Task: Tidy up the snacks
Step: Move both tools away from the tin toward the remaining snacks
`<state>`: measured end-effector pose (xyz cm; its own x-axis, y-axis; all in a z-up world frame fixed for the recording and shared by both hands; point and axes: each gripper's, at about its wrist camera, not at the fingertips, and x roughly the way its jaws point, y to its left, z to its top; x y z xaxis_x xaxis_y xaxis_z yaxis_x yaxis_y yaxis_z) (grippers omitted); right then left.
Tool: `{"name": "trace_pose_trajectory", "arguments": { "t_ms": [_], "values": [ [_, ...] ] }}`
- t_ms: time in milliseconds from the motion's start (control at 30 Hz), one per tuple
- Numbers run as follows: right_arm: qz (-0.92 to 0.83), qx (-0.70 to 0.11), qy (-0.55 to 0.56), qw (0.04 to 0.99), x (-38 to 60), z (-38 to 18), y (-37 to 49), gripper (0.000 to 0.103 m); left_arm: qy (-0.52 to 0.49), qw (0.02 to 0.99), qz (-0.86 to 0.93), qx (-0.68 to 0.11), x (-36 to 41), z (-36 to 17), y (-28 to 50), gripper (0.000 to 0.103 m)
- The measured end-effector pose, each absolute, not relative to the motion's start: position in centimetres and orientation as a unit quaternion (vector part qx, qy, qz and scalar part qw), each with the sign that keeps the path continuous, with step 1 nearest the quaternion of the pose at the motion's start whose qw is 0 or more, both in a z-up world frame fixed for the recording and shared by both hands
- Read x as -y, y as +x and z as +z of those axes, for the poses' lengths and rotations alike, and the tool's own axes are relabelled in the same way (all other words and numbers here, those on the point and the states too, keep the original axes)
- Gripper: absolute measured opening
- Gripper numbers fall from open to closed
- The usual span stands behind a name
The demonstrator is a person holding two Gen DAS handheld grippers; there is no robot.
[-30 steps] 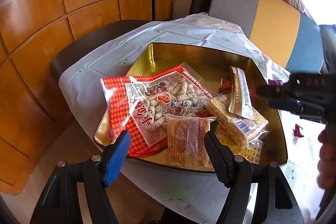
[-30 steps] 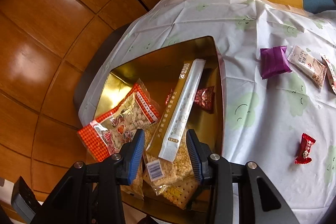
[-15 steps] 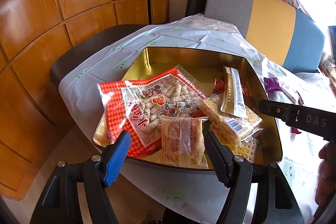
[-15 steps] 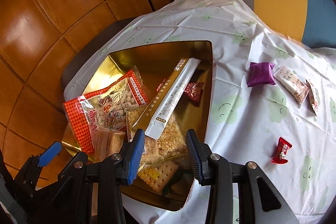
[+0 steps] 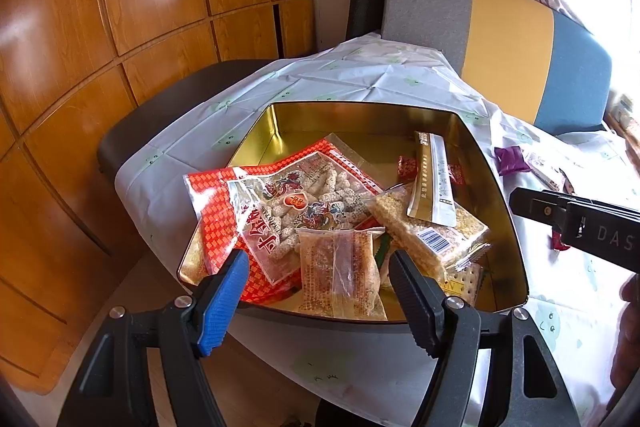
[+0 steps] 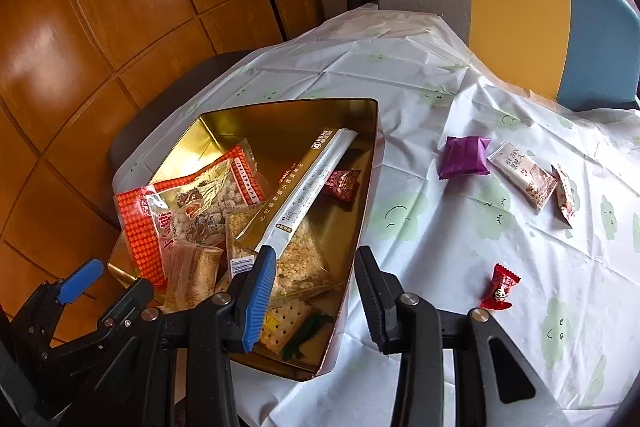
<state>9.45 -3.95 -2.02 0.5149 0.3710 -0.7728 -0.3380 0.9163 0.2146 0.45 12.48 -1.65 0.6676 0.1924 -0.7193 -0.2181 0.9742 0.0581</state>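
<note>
At the far left the left gripper hovers just short of the near rim of the gold tin, its claw spread wide and holding nothing. Inside the tin the snacks lie piled: the big red bag to the left, a small clear packet at the near edge between the left claw's fingers as seen, then the rice-cake pack with the long white-and-gold stick pack lying slanted over it, and a cracker pack at the near corner.

Moving right, the right gripper straddles the tin's right wall, claw also wide and empty. Beyond it, loose on the tablecloth, wait the things left to gather: the red candy nearest, then farther off the purple packet, the white bar and a small sachet just beside the bar.

The step in hand looks like a reach for a loose snack, probably the red candy. To do it well, swing the right claw clear of the tin wall first, come down over the candy's body across its short side, not its twisted ends, and close gently so the fingers do not snag the cloth
</note>
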Motion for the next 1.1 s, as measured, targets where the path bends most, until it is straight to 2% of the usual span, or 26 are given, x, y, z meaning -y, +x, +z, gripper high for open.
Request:
{"name": "trace_pose_trajectory", "arguments": {
  "t_ms": [533,667,1100],
  "values": [
    [0.17,-0.432,-0.004,0.886,8.0,-1.4,8.7,0.041,0.003,0.914,0.105,-0.392,-11.2,-1.4,0.4,0.073],
    [0.15,-0.434,-0.015,0.888,10.1,-1.5,8.6,0.044,0.008,0.915,0.101,-0.391,-10.7,-1.4,0.4,0.073],
    [0.067,-0.436,-0.027,0.897,19.2,-1.6,8.4,0.045,0.033,0.916,0.085,-0.391,-8.4,-1.2,0.8,0.073]
  ]
}}
